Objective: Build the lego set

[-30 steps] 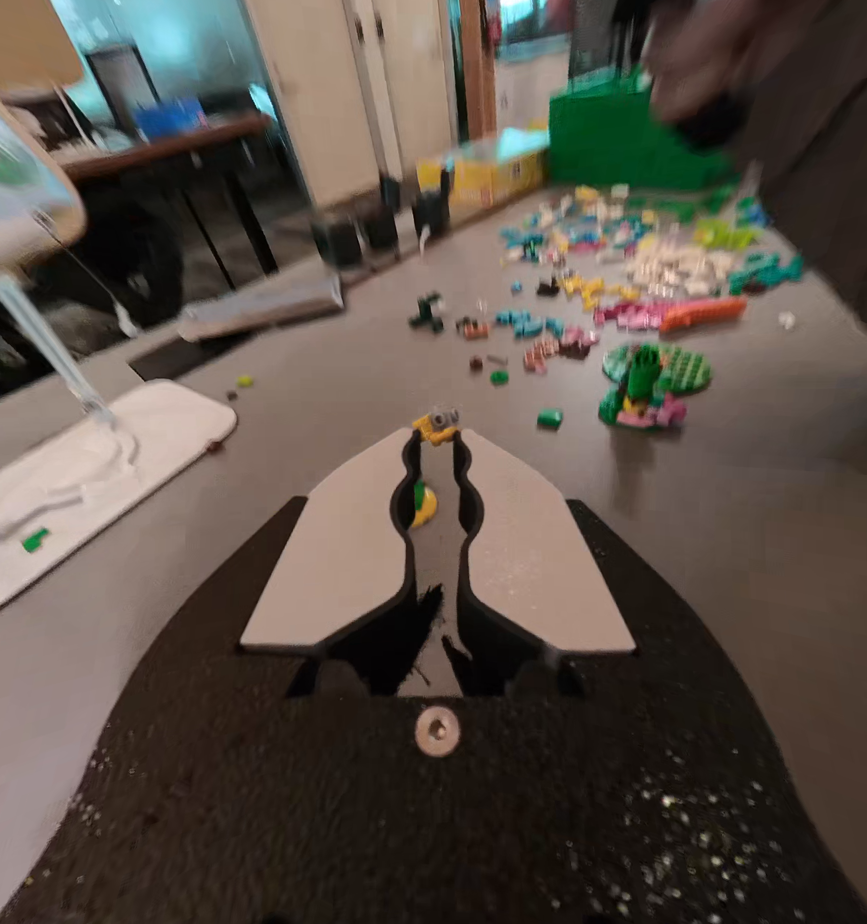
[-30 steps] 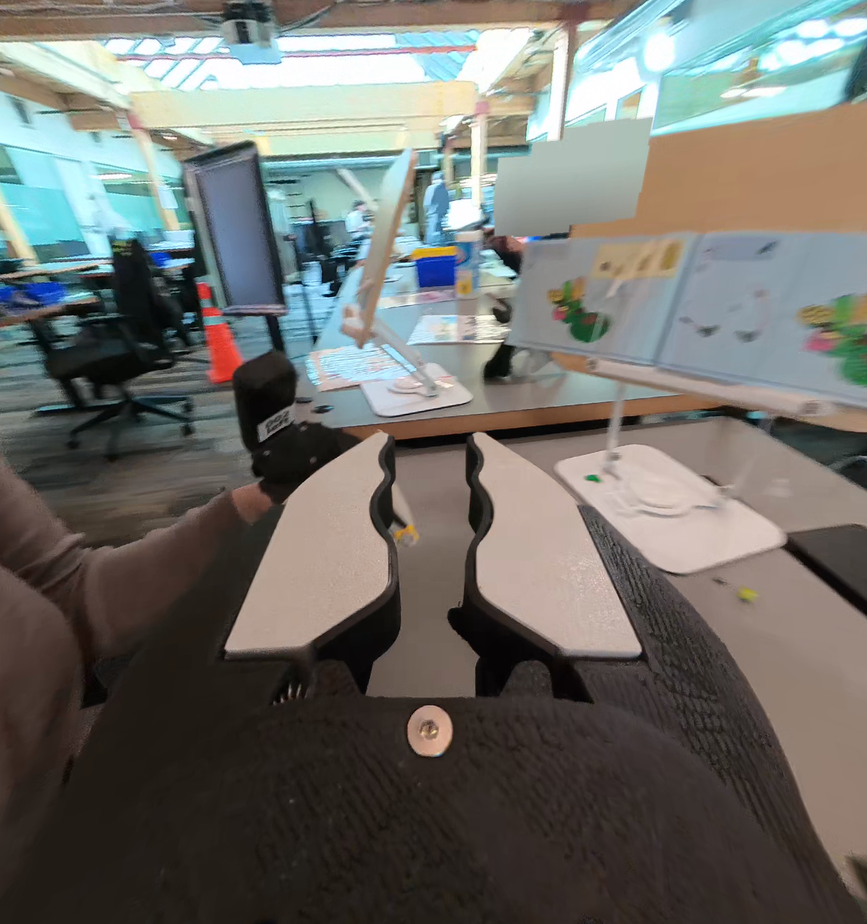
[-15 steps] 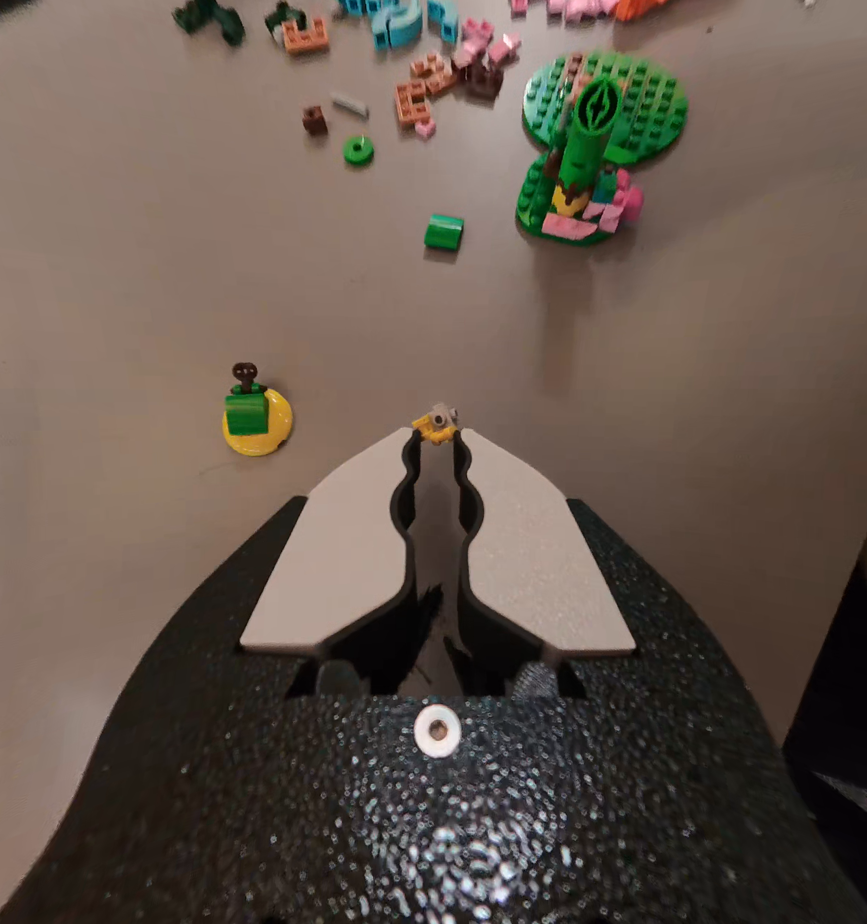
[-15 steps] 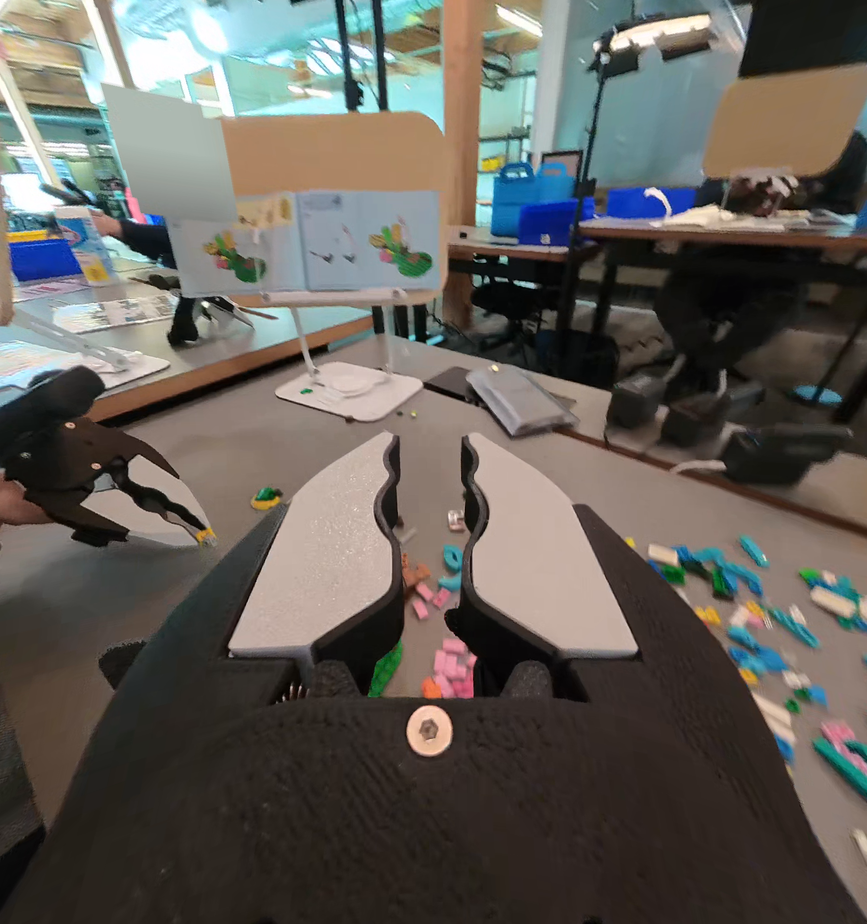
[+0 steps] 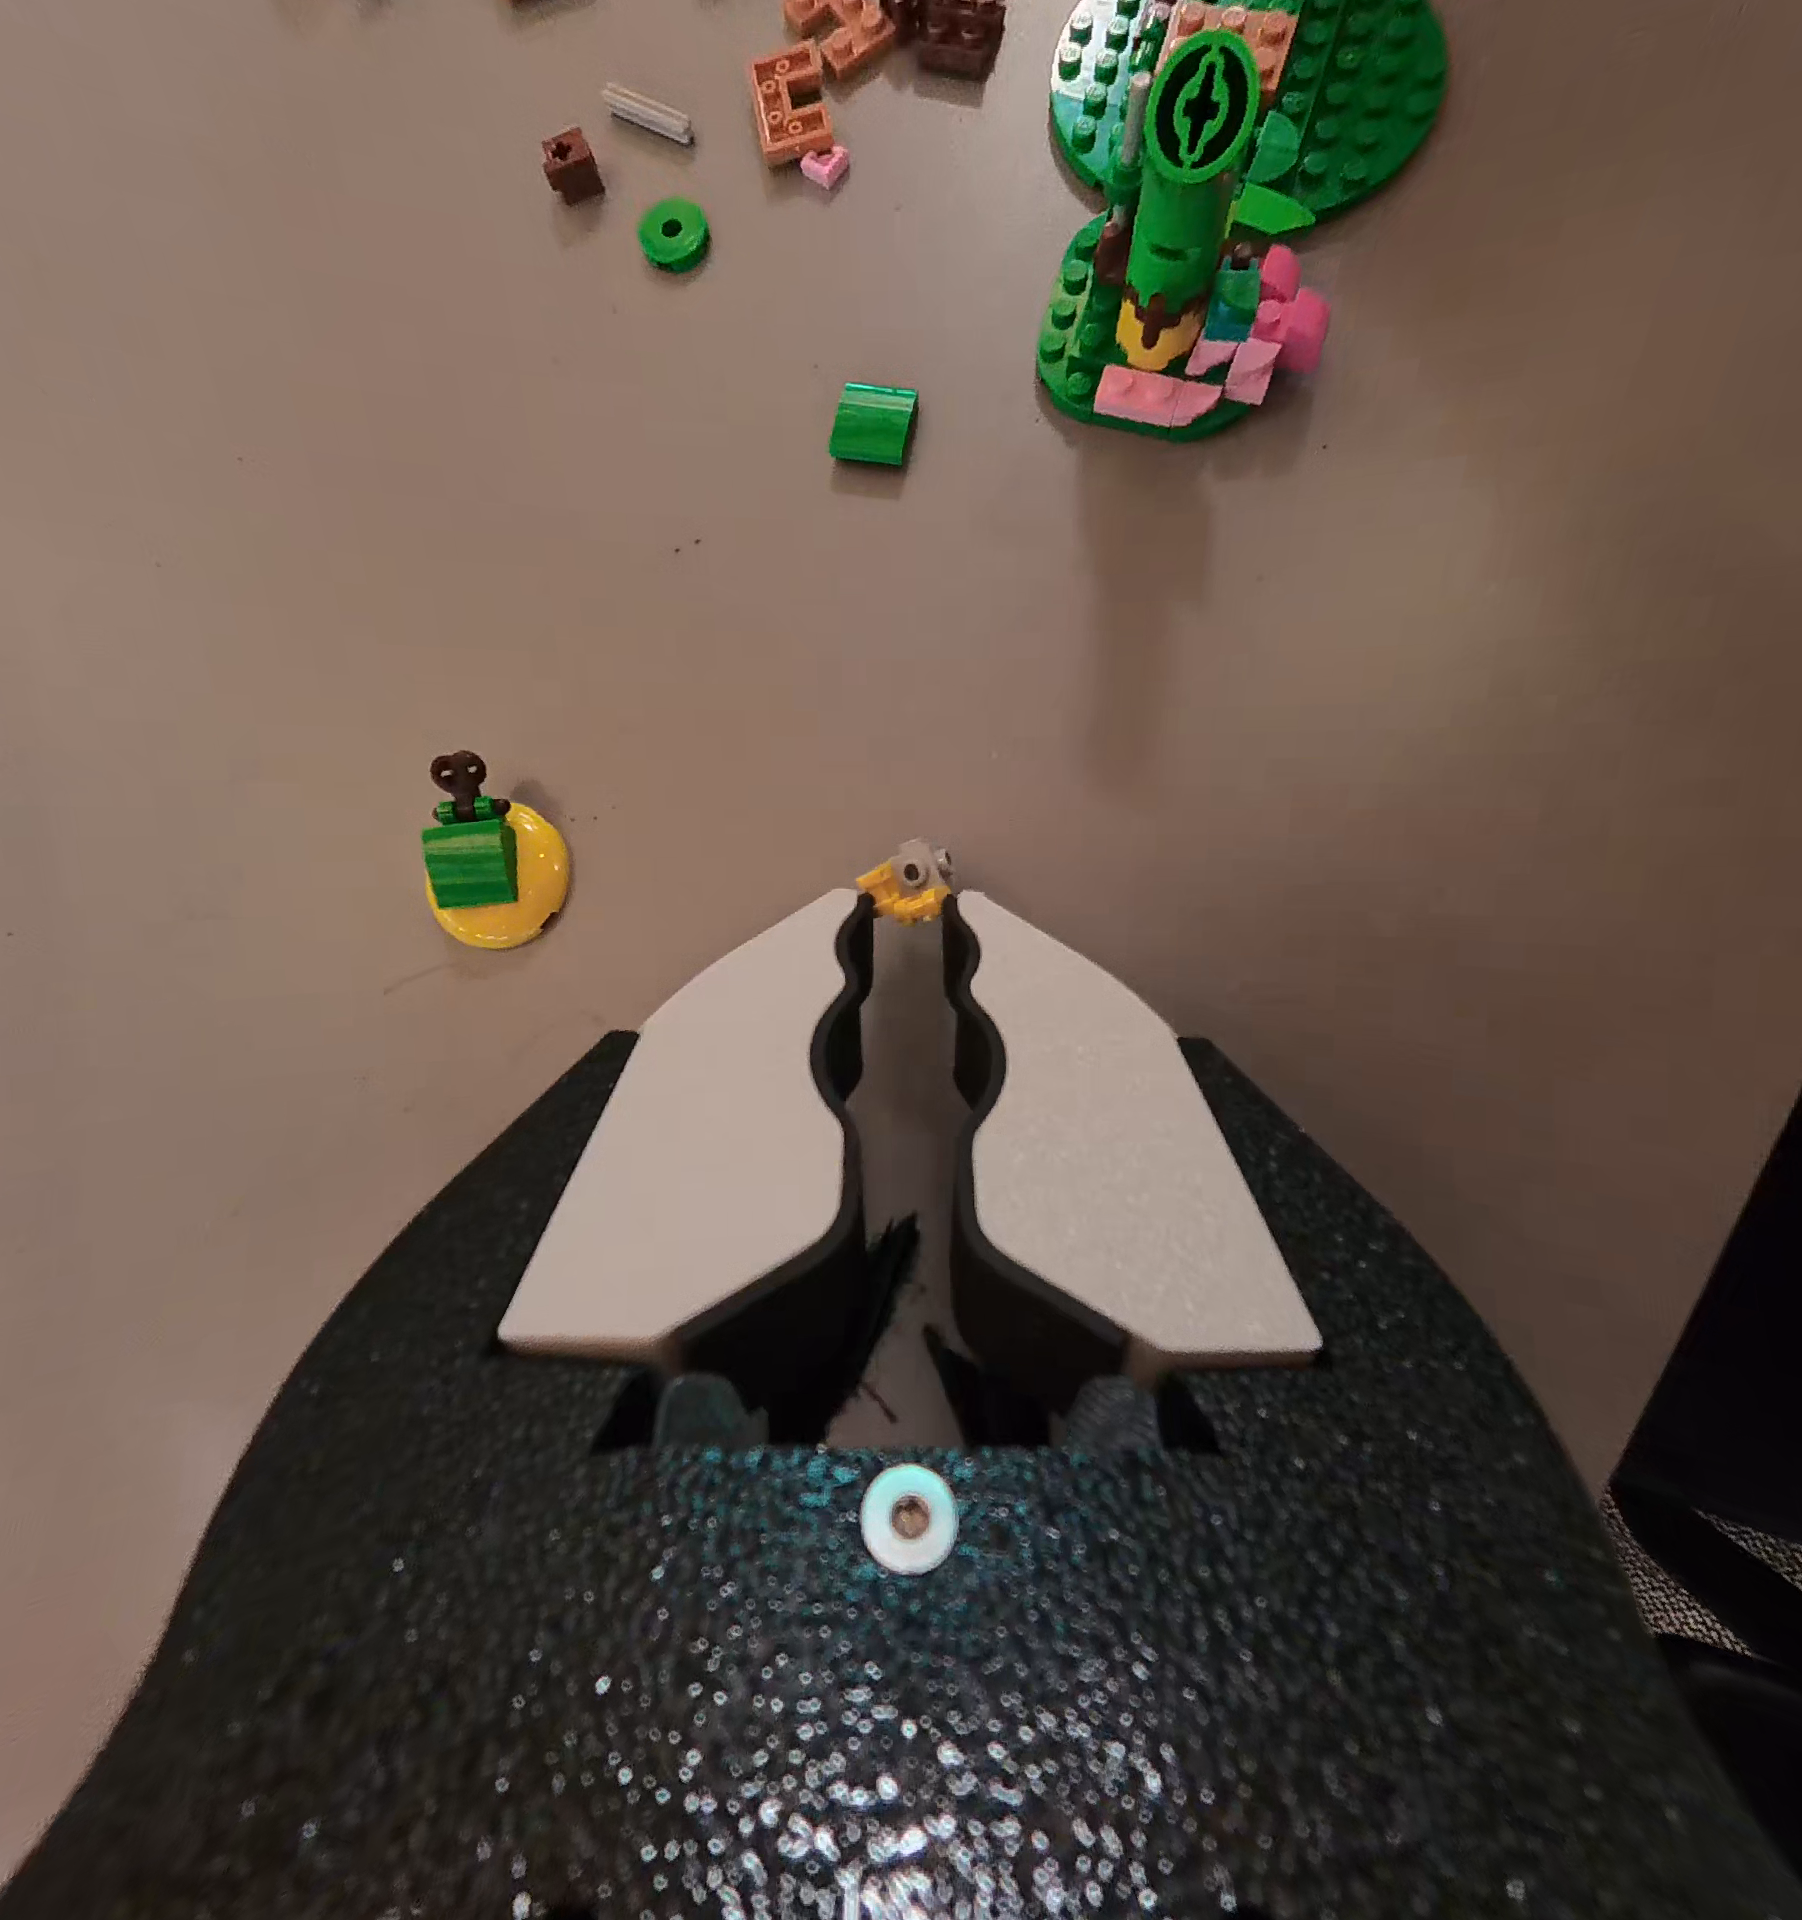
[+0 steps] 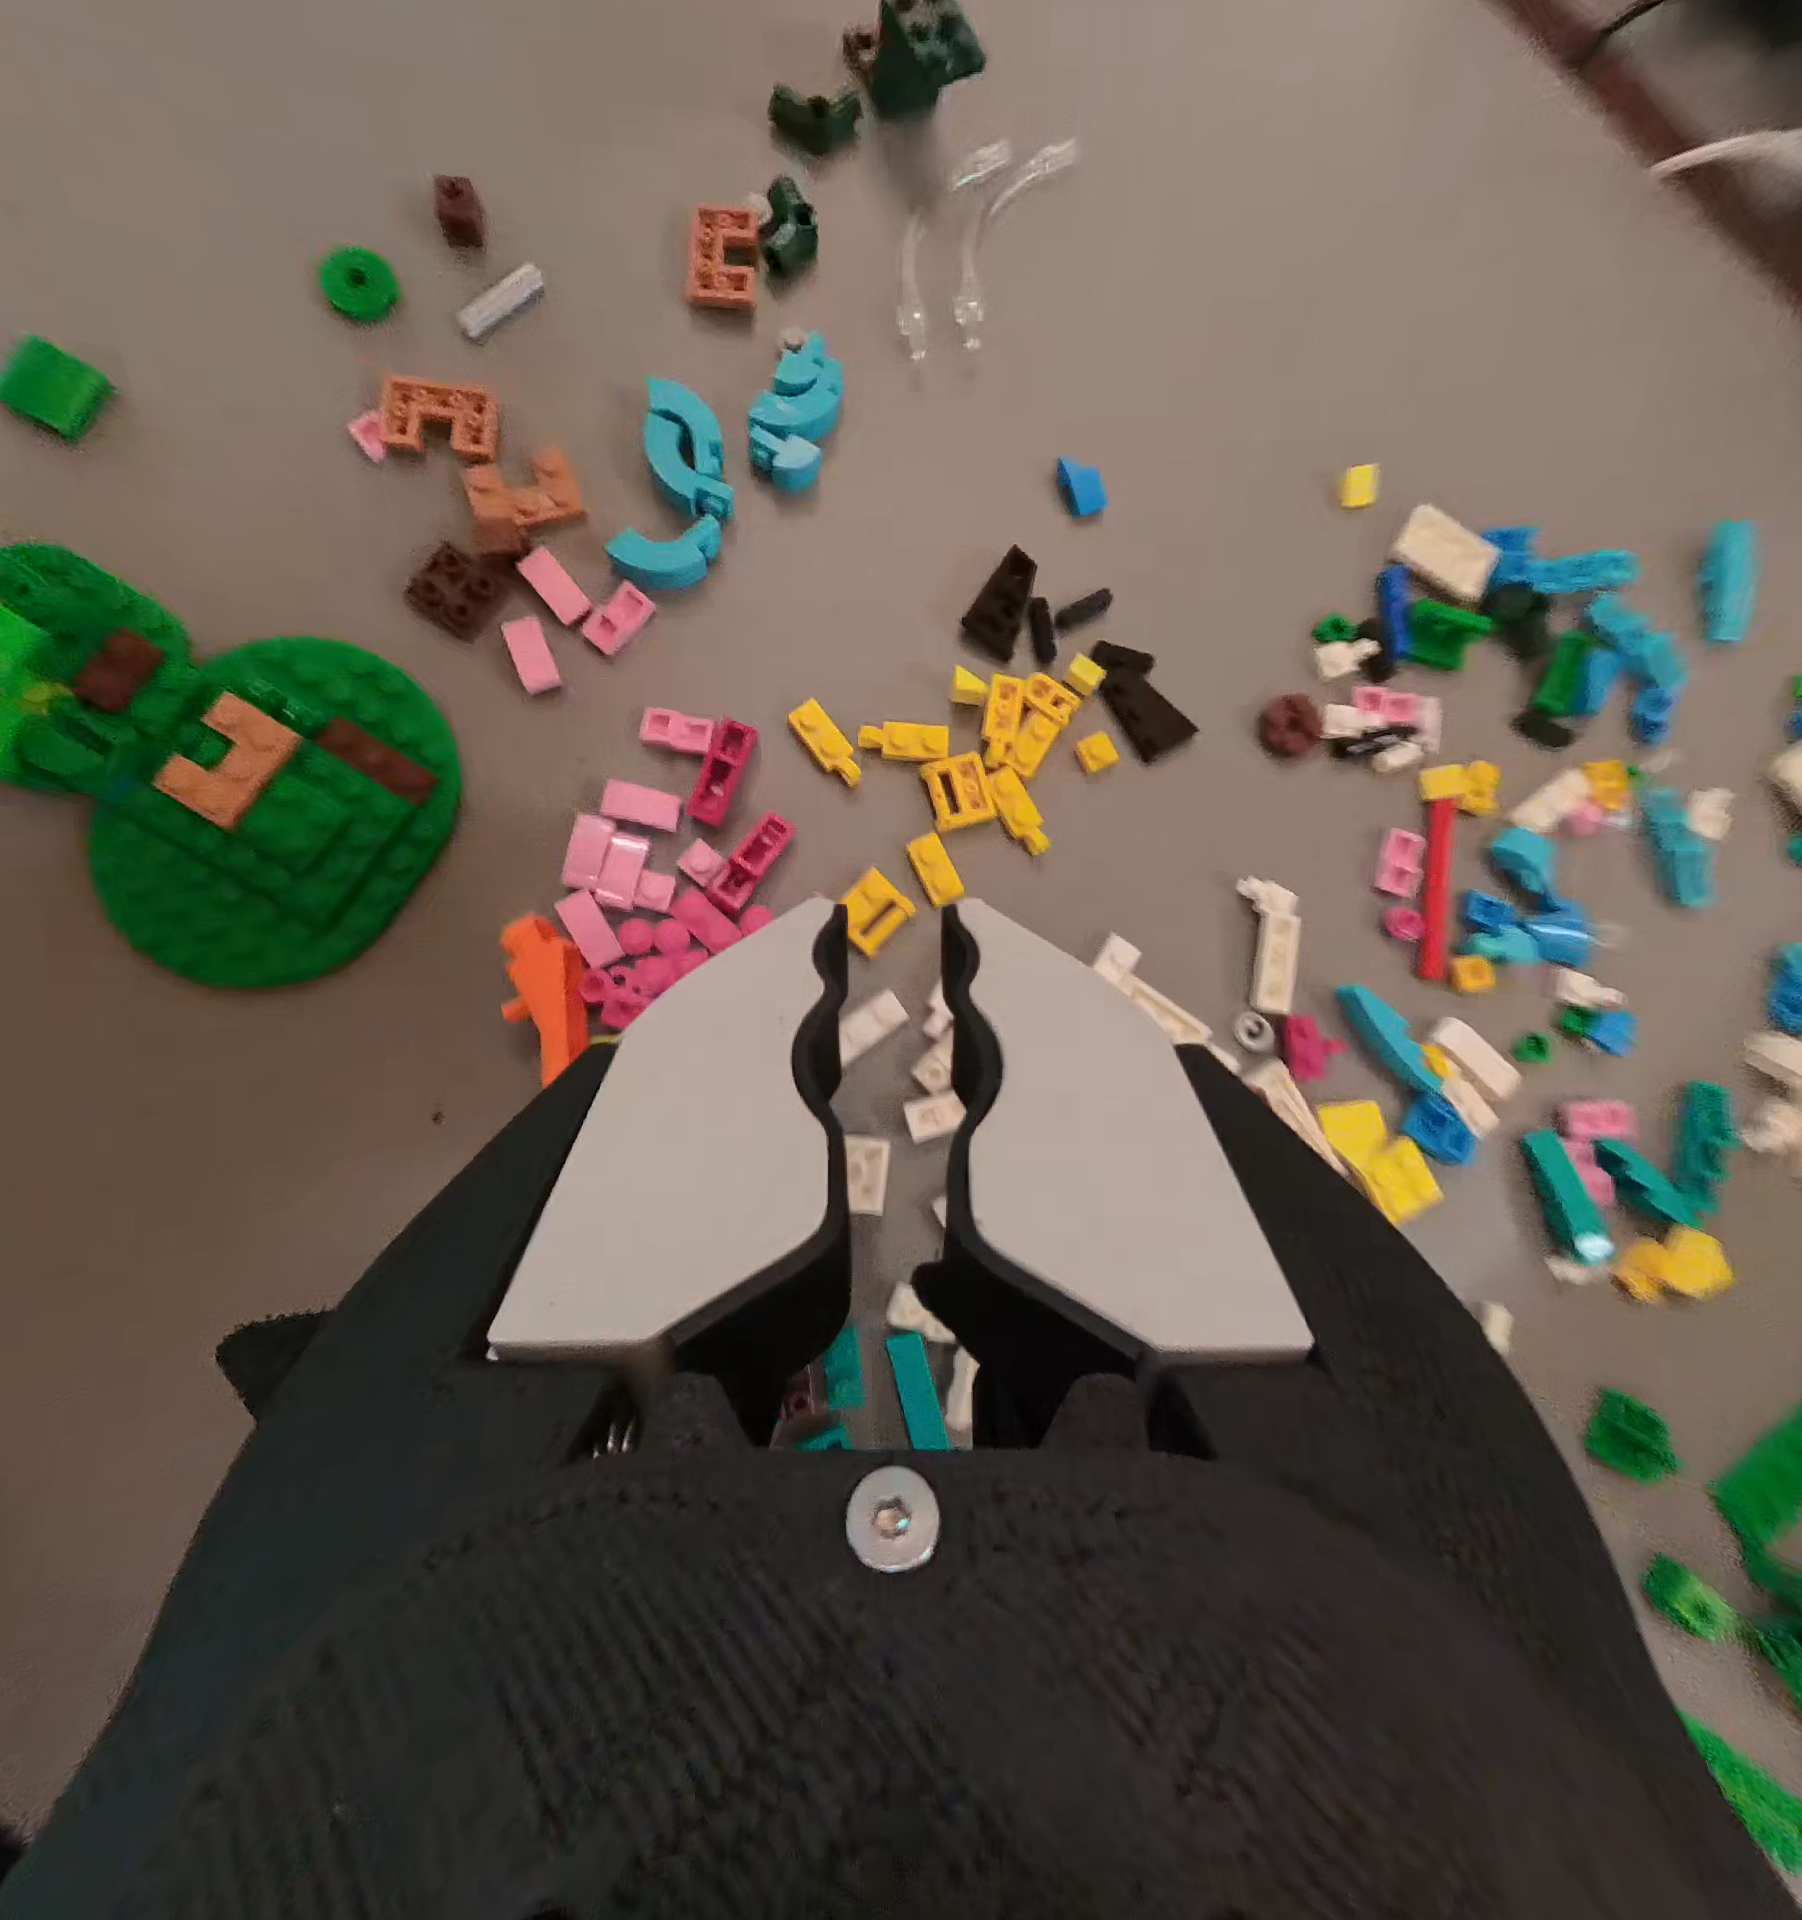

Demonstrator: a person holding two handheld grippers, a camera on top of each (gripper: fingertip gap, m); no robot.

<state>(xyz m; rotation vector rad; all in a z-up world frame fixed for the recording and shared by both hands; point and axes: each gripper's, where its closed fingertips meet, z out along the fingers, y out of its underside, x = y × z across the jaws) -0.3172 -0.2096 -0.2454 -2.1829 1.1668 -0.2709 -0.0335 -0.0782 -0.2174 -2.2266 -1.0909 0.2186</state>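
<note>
My left gripper [image 5: 907,902] is shut on a small yellow and grey piece [image 5: 909,883], held above the grey table. A yellow round piece with a green block and brown clip [image 5: 486,862] sits on the table to its left. The green build with a green column and pink pieces [image 5: 1188,239] stands far right; it also shows at the left of the right wrist view [image 6: 253,790]. My right gripper [image 6: 892,914] is open and empty, pointing down over a cluster of loose yellow pieces [image 6: 980,758]; one yellow plate [image 6: 876,909] lies just beyond its tips.
A green sloped brick [image 5: 873,423], a green ring [image 5: 673,233] and brown pieces [image 5: 803,99] lie ahead of the left gripper. Pink pieces [image 6: 658,862], light blue curved pieces [image 6: 684,457], black pieces [image 6: 1063,644] and mixed bricks [image 6: 1562,831] spread under the right gripper. The gap from one gripper's tips to the other's is roughly 30 cm. The yellow plate [image 6: 876,909] is about 5 cm from my right fingertips.
Both grippers tilted down from looking across the room to looking at the table. The left came closer to the table with its yellow piece. The right swung over the loose brick piles.
</note>
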